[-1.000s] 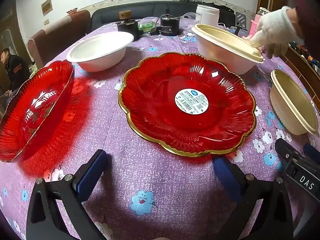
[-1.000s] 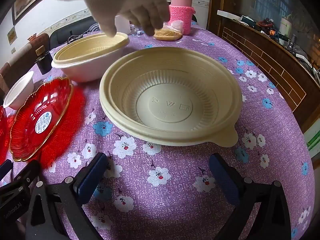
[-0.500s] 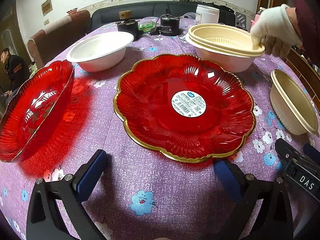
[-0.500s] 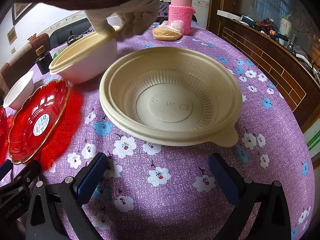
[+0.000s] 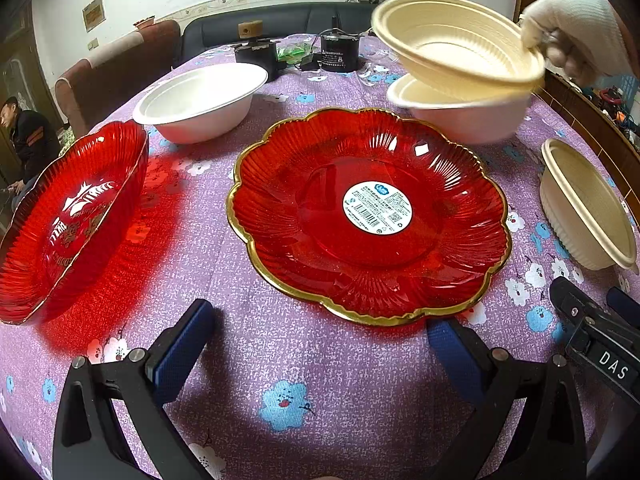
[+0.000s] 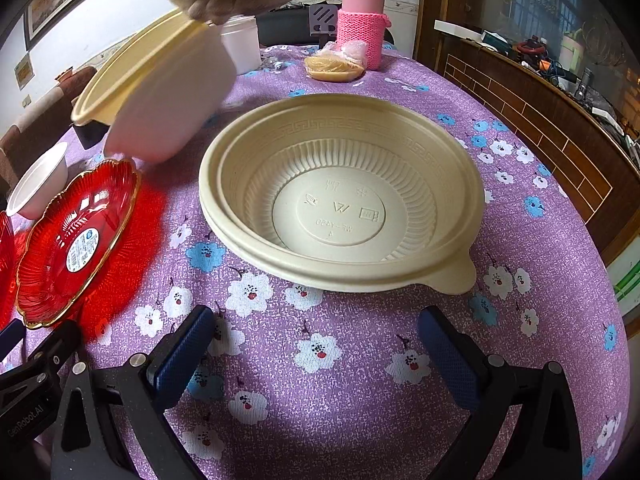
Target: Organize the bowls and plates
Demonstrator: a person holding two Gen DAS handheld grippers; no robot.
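Two nested bowls, a beige bowl point(image 5: 460, 46) seated in a white bowl point(image 5: 464, 114), had come up off the table since half a second before, when they sat on the cloth with only a gloved hand point(image 5: 576, 28) pinching the rim. That hand now held the pair tilted in the air behind the gold-rimmed red plate point(image 5: 368, 212). It belonged to someone other than the gripper holder, so the layout was probably being rearranged and sorting had not begun.

Both tools waited low at the table's near edge, and neither held anything. The left gripper point(image 5: 320, 344) stood with its jaws wide apart before the gold-rimmed plate; the right gripper point(image 6: 316, 344) stood equally wide before a second beige bowl point(image 6: 340, 196). A second red plate point(image 5: 68, 216) lay to the left, and another white bowl point(image 5: 200, 100) behind it.

The surface was a round table under a purple flowered cloth point(image 6: 320, 380). A pink-sleeved flask point(image 6: 362, 20) stood at its far side, a dark sofa point(image 5: 280, 24) behind, and a seated person point(image 5: 24, 136) at the left.
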